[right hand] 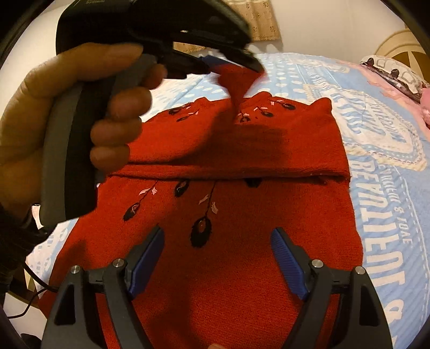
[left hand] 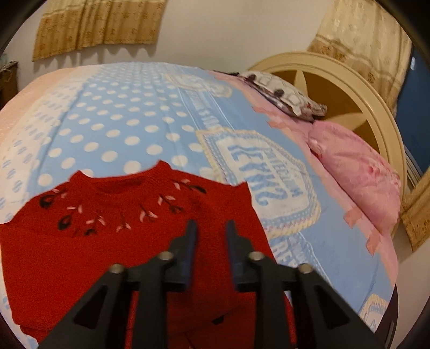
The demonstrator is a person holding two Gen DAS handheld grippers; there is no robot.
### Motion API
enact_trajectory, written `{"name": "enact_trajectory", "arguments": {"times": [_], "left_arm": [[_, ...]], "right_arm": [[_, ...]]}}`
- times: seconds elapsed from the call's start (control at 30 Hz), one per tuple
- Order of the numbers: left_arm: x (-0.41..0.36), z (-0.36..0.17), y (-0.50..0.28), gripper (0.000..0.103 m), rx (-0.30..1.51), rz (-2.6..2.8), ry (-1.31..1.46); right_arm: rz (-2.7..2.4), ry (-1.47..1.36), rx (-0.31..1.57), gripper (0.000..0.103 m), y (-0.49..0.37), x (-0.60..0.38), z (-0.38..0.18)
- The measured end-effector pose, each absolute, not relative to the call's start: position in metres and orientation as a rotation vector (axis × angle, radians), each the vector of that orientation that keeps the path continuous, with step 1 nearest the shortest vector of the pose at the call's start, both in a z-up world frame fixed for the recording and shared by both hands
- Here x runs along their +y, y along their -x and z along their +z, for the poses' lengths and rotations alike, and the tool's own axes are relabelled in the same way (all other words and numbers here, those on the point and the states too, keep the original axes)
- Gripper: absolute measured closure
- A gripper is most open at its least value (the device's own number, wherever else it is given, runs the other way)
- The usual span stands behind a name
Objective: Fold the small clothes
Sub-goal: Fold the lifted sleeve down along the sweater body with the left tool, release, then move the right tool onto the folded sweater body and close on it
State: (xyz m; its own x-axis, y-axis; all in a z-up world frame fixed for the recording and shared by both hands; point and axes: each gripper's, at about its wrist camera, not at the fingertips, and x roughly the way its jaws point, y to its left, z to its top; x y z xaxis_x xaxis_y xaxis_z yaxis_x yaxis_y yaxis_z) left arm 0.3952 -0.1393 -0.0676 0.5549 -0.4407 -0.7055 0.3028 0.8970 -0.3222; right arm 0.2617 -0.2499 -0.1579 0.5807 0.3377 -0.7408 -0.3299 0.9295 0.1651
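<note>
Sweater (right hand: 242,268): red knit with black and pink embroidered sprigs, lying on the bed (left hand: 129,112); its upper part is folded down over the body, making a straight fold edge across the middle in the right wrist view.
Neckline: in the left wrist view the collar faces away from the camera, flat on the sheet.
Left gripper (left hand: 211,228): jaws part-way spread, nothing pinched between them; red knit shows in the gap. It hangs over the sweater's upper half.
Left hand (right hand: 88,112): wrapped round the gripper's grey handle, seen in the right wrist view at upper left, blurred.
Right gripper (right hand: 217,236): jaws spread wide, empty, above the sweater's lower half; whether the tips touch the knit I cannot tell.
Bed: blue sheet with white dots and printed lettering.
Pillows: a pink one (left hand: 357,180) and a patterned one (left hand: 285,94) by the cream headboard (left hand: 376,112).
Curtains (left hand: 99,24): tan, on the far wall.
</note>
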Motion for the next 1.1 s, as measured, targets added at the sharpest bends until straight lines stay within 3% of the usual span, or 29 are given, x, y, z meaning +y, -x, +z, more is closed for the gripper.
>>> {"name": "enact_trajectory", "arguments": {"times": [0.07, 0.2, 0.53, 0.97, 1.1], "left_arm": [[-0.139, -0.064, -0.389, 0.045, 0.869, -0.461, 0.124], [-0.112, -0.059, -0.362, 0.029, 0.788, -0.421, 0.026], [0.033, -0.122, -0.312, 0.027, 0.863, -0.058, -0.011], [0.089, -0.146, -0.316, 0.016, 0.870, 0.101, 0.033], [0.108, -0.154, -0.314, 0.014, 0.872, 0.097, 0.140]], "right_arm": [[0.394, -0.017, 0.880, 0.021, -0.264, -0.250, -0.160], [0.401, -0.032, 0.891, 0.021, -0.265, -0.252, -0.163], [0.394, -0.121, 0.821, 0.021, -0.252, -0.276, -0.131], [0.229, 0.009, 0.906, 0.021, -0.299, -0.296, -0.090], [0.206, 0.005, 0.952, 0.038, -0.333, -0.291, -0.105]]}}
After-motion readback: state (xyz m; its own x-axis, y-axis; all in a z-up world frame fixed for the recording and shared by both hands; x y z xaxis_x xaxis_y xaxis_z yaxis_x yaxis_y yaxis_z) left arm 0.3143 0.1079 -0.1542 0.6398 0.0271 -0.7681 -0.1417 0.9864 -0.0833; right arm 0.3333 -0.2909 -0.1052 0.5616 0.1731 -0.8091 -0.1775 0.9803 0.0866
